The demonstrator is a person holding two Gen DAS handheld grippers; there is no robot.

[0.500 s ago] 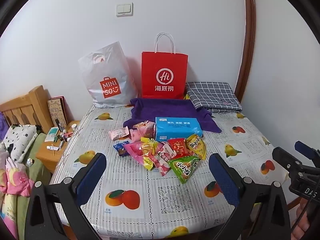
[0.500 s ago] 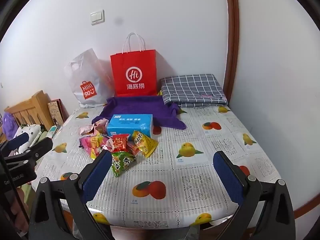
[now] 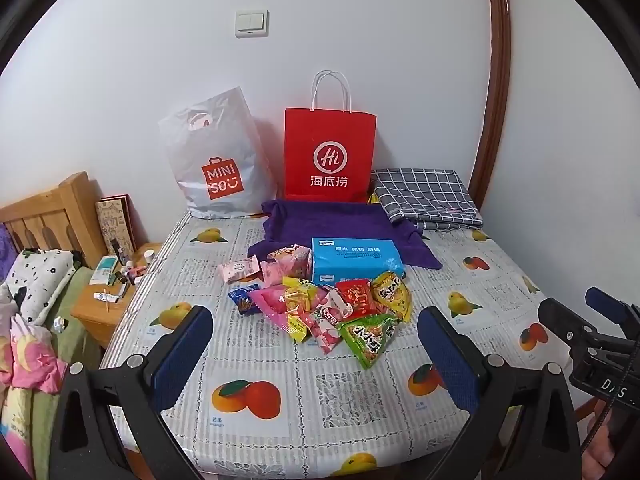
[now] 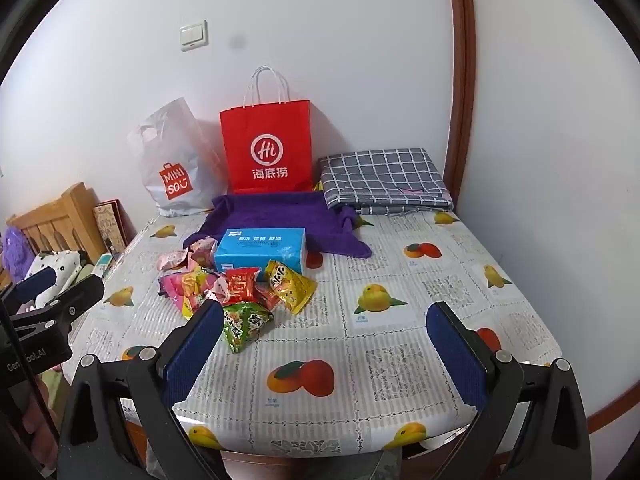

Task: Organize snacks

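Honestly, nothing is in hand yet: my left gripper (image 3: pixel 316 354) and my right gripper (image 4: pixel 324 354) both stand spread wide and empty, hovering above the near edge of the table (image 4: pixel 400 364), angled down toward it. The snack pile (image 3: pixel 320 308) lies loose in the middle of the table, just in front of the blue tissue pack (image 3: pixel 354 258), with the green packet (image 3: pixel 370 338) nearest to me and a yellow packet (image 4: pixel 290 284) at the pile's right edge. I judge the first step is picking one packet, and the green one looks the easiest start; I'd come in low, pinch a flat sealed edge rather than the puffy middle, and lift clear so the crinkly neighbours don't drag along. The fruit-print cover looks glossy, so packets may slide. Behind the pile a purple cloth (image 3: pixel 340 220) lies spread, then a red paper bag (image 3: pixel 330 156) and a white plastic bag (image 3: pixel 216 160) stand against the wall, with folded checked fabric (image 4: pixel 384 182) in the corner; a wooden nightstand (image 3: pixel 100 304) sits left.
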